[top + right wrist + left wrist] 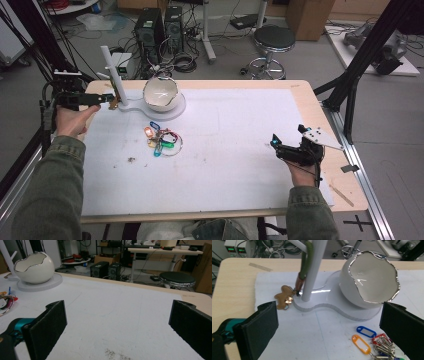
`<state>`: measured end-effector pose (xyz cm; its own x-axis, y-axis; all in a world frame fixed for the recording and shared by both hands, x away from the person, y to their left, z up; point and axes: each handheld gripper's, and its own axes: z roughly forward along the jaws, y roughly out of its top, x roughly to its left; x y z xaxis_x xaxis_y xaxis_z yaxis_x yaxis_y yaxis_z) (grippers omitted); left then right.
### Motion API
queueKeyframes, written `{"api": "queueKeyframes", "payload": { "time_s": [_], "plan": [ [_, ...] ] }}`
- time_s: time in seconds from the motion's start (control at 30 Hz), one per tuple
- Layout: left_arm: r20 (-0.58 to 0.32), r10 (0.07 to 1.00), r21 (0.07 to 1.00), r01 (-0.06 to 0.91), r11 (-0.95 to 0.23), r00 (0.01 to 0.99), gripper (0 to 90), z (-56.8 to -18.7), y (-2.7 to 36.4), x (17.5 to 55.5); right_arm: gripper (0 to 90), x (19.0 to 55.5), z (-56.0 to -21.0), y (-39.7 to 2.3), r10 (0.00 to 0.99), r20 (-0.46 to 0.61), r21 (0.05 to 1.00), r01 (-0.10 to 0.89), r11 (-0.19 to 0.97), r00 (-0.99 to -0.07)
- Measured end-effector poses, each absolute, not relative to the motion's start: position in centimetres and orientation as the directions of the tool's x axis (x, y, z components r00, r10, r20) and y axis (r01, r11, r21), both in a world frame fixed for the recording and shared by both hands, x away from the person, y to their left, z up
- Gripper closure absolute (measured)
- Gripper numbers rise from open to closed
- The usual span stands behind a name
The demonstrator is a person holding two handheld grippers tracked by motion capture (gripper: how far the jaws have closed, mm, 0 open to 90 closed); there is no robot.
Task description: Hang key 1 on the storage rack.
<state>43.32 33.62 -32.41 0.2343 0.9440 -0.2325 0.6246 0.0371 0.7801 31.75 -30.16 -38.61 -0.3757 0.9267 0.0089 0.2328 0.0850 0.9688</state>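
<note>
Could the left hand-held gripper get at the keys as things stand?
Probably yes. The left hand-held gripper is open beside the post, and the keys lie on bare mat just ahead at its right jaw, with nothing between.

The left gripper (107, 98) hung open at the table's far left corner; the right gripper (274, 141), jaws spread, hovered near its right edge.

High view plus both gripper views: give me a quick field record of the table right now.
left gripper: open, far left, near the stand
right gripper: open, right side, over bare mat
egg-shaped bowl: upright on white base
white pole: upright on the base
brown charm: lying beside the pole
key bunch: on the mat, nearer than the bowl
</note>
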Motion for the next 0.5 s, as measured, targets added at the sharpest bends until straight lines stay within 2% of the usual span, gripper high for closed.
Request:
{"api": "queueKeyframes", "payload": {
  "time_s": [0.2,0.5],
  "plan": [
    [-0.193,0.941,0.779,0.626,-0.024,0.277,2.4,-33.1,32.3,42.9,0.5,31.8,-38.6,-30.1,0.926,0.007,0.968,0.233,0.088,-0.378],
    [-0.195,0.923,0.775,0.628,-0.062,0.331,2.4,-33.4,30.5,42.3,0.5,31.8,-38.6,-30.1,0.926,0.007,0.968,0.234,0.088,-0.378]
  ]
}}
